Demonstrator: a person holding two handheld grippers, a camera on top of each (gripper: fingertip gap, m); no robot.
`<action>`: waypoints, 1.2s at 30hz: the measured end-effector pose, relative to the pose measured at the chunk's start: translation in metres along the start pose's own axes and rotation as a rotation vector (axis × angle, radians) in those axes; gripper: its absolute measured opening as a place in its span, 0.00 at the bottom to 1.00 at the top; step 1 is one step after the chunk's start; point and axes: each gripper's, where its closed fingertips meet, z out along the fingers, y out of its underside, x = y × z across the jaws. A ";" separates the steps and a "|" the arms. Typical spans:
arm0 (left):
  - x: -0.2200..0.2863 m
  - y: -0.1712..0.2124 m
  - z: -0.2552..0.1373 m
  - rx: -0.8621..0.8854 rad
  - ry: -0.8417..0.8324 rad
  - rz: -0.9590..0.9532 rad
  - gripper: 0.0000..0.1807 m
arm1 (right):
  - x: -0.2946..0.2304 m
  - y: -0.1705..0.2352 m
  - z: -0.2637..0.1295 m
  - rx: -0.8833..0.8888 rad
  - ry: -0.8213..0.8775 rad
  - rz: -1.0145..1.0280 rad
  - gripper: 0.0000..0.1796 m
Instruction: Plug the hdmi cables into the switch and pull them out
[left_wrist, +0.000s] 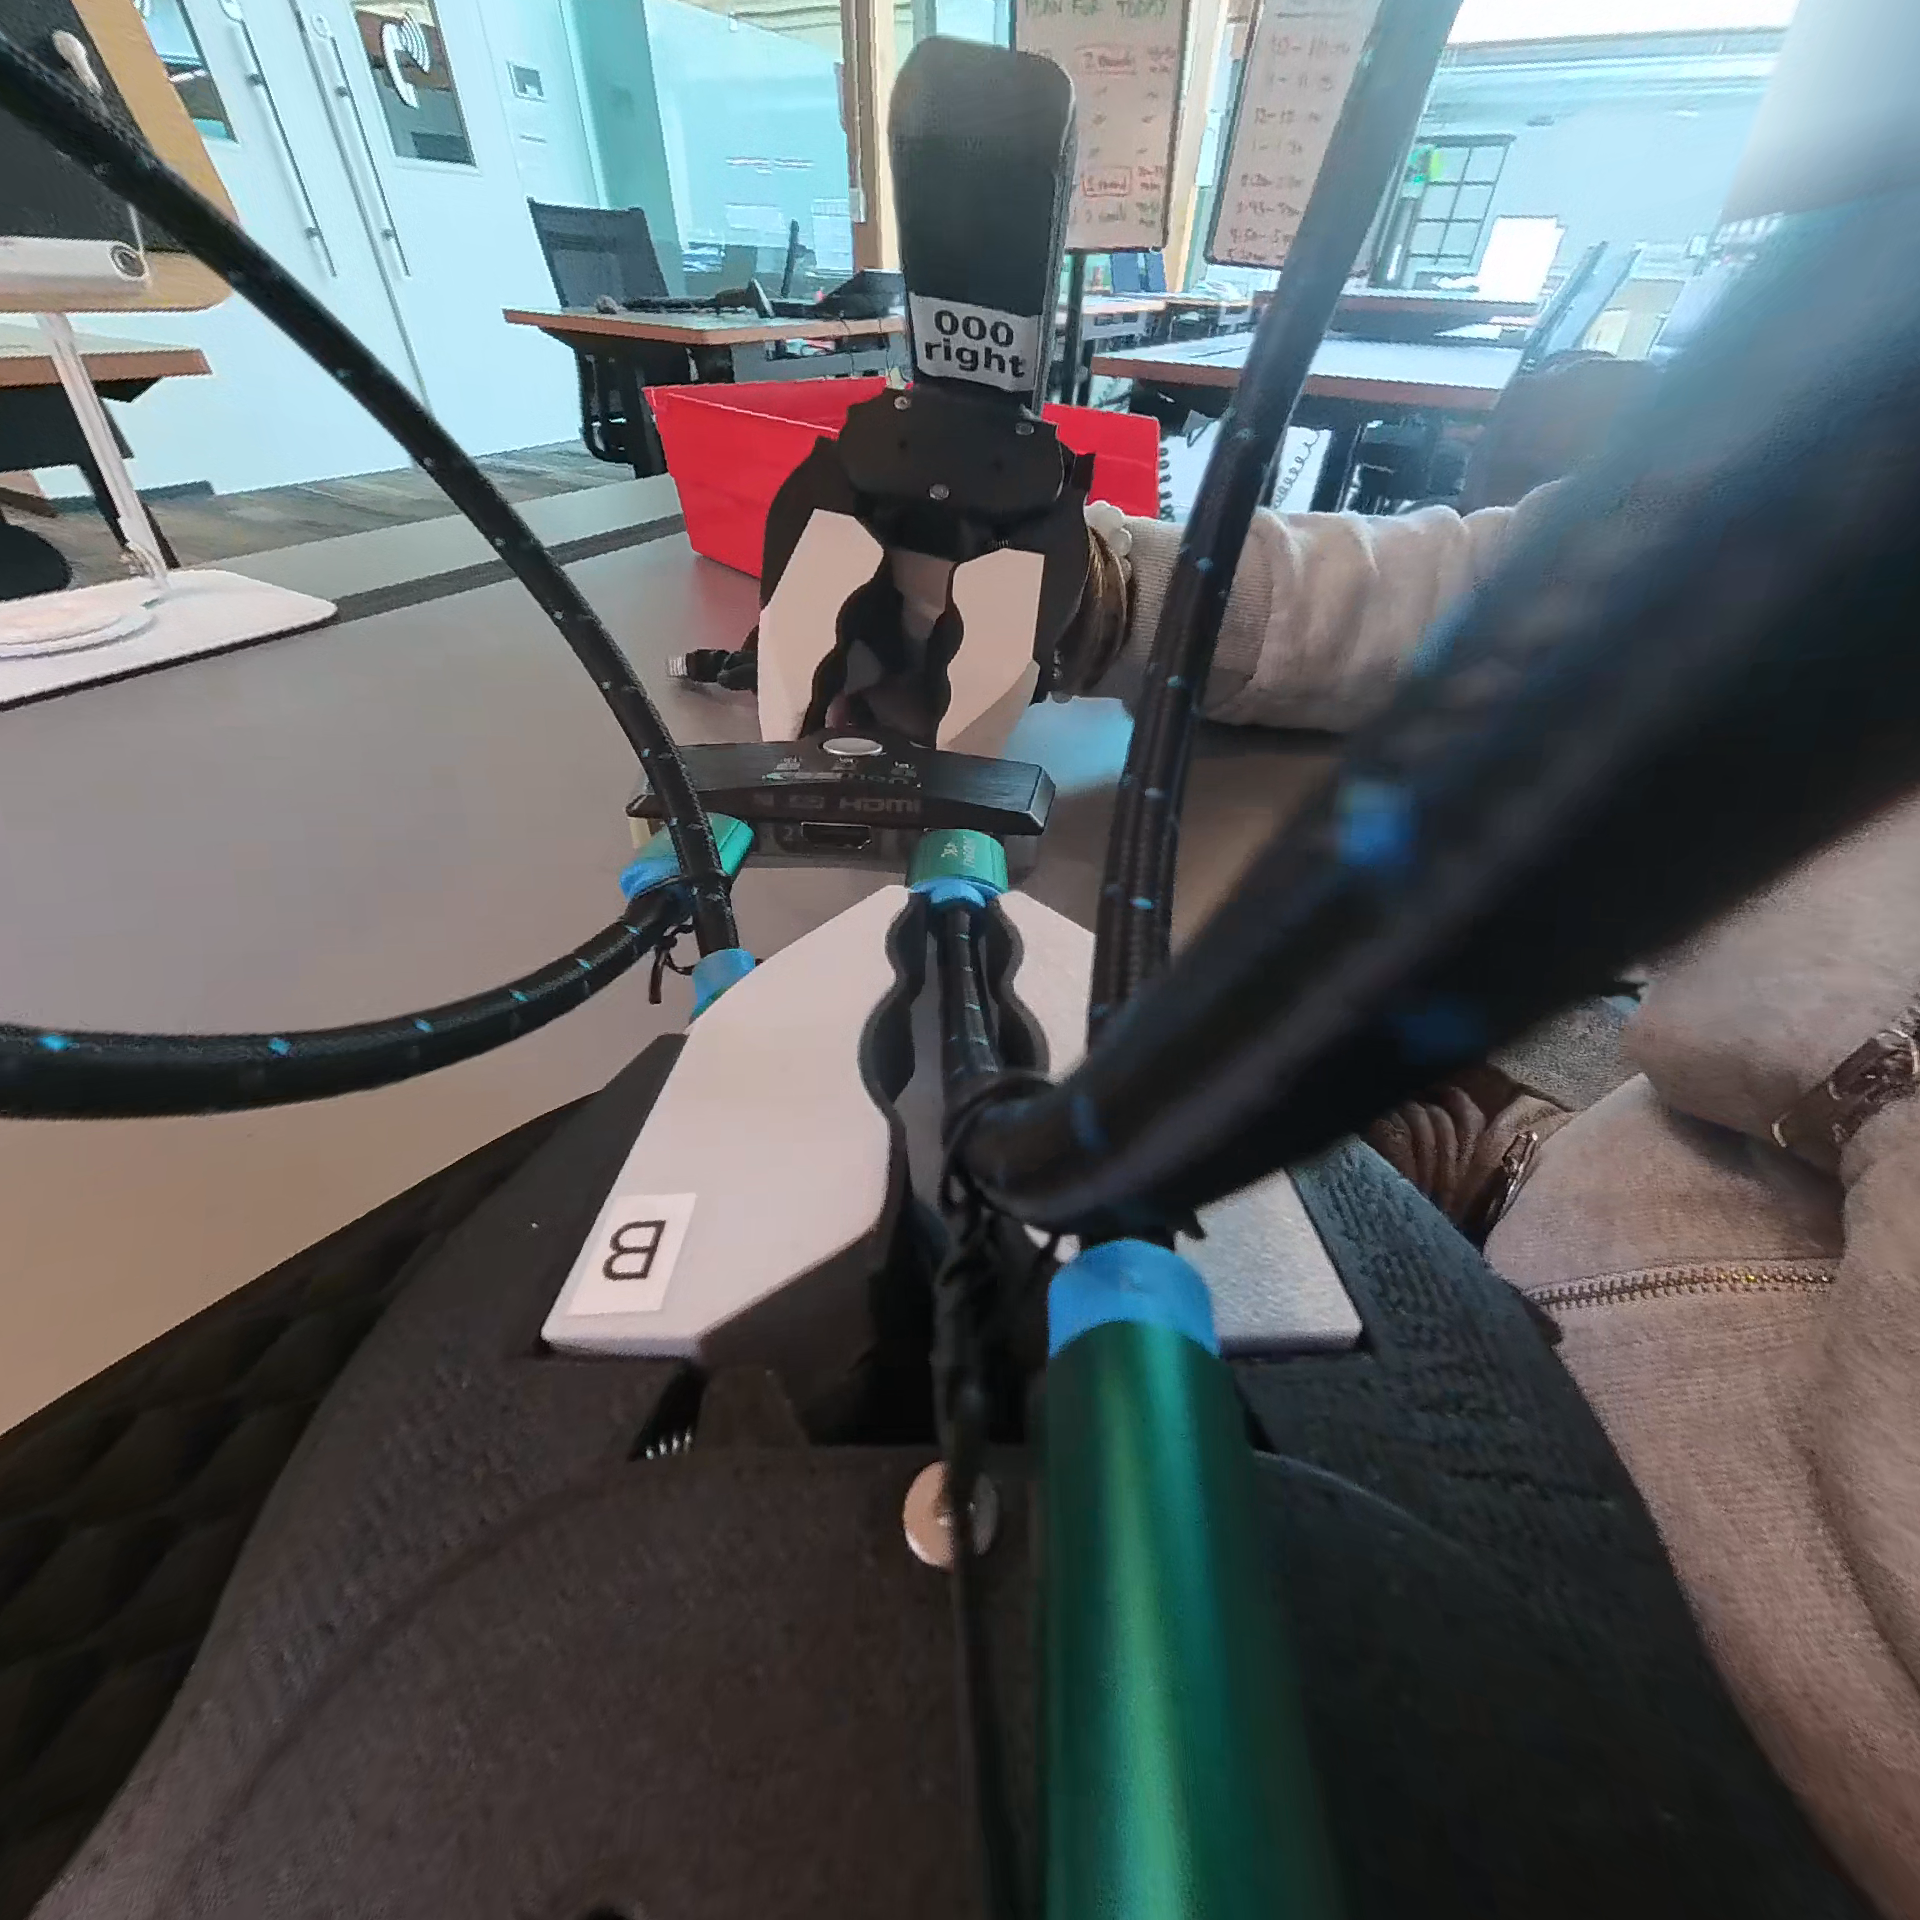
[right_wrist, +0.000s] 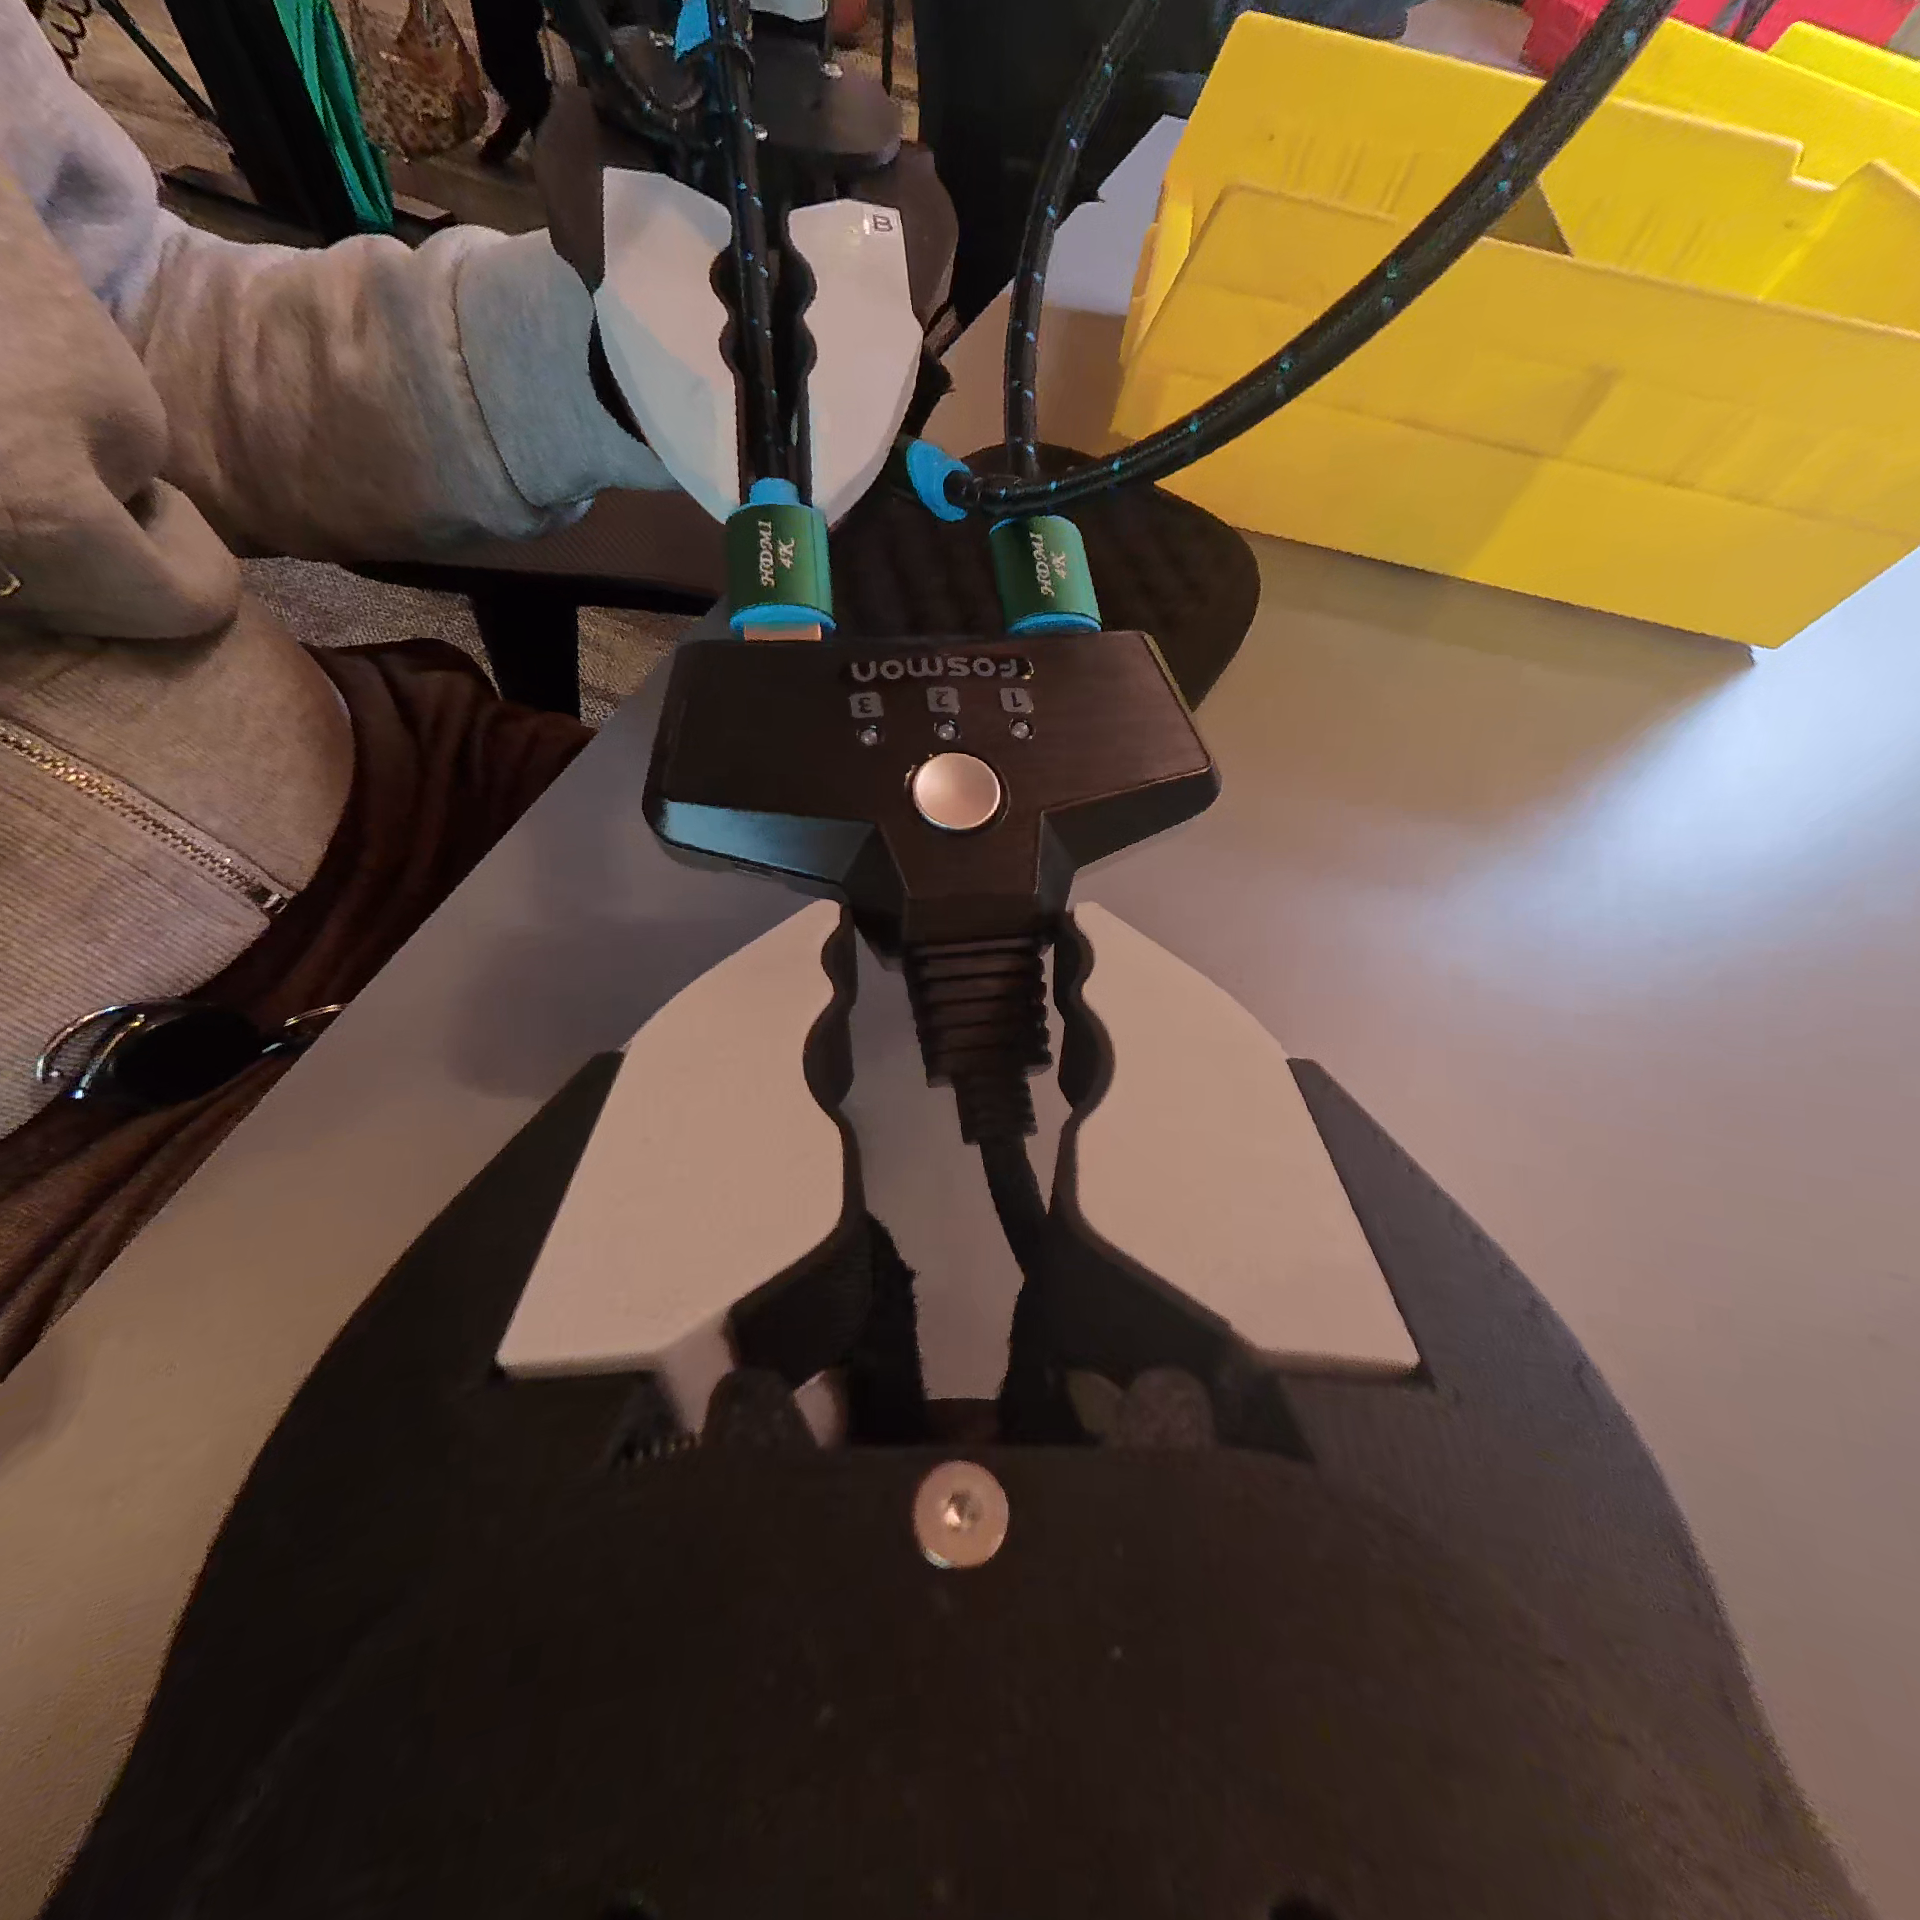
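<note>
The black HDMI switch (right_wrist: 831, 769) lies flat on the table, also in the left wrist view (left_wrist: 977, 795). My right gripper (right_wrist: 961, 925) is shut on the ribbed cable tail (right_wrist: 977, 997) at its back; it shows across the switch (left_wrist: 894, 717). My left gripper (left_wrist: 951, 914) is shut on a braided cable just behind its green plug (left_wrist: 956, 862). That plug (right_wrist: 779, 577) sits at the port numbered three with a sliver of metal tip showing. A second green plug (right_wrist: 1044, 577) is seated in port one, at the left in the left wrist view (left_wrist: 691, 842). The middle port (left_wrist: 831, 834) is empty.
A yellow bin (right_wrist: 1507, 364) stands close beside the switch, a red bin (left_wrist: 727, 468) behind it. Braided cable loops (left_wrist: 468, 488) arch over the table, and a loose green plug end (left_wrist: 1132, 1558) hangs over my left gripper. A person's grey sleeve (left_wrist: 1299, 613) is at the right.
</note>
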 end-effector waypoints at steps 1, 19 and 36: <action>0.000 0.000 0.001 0.001 -0.005 -0.001 0.06 | 0.001 0.000 0.000 0.000 0.005 0.004 0.20; -0.019 -0.029 -0.015 0.270 -0.021 -0.185 0.27 | 0.020 -0.046 -0.013 0.109 0.203 -0.087 0.20; -0.043 -0.027 -0.032 0.405 -0.079 -0.432 0.24 | 0.078 -0.205 -0.296 0.712 0.894 -0.217 0.20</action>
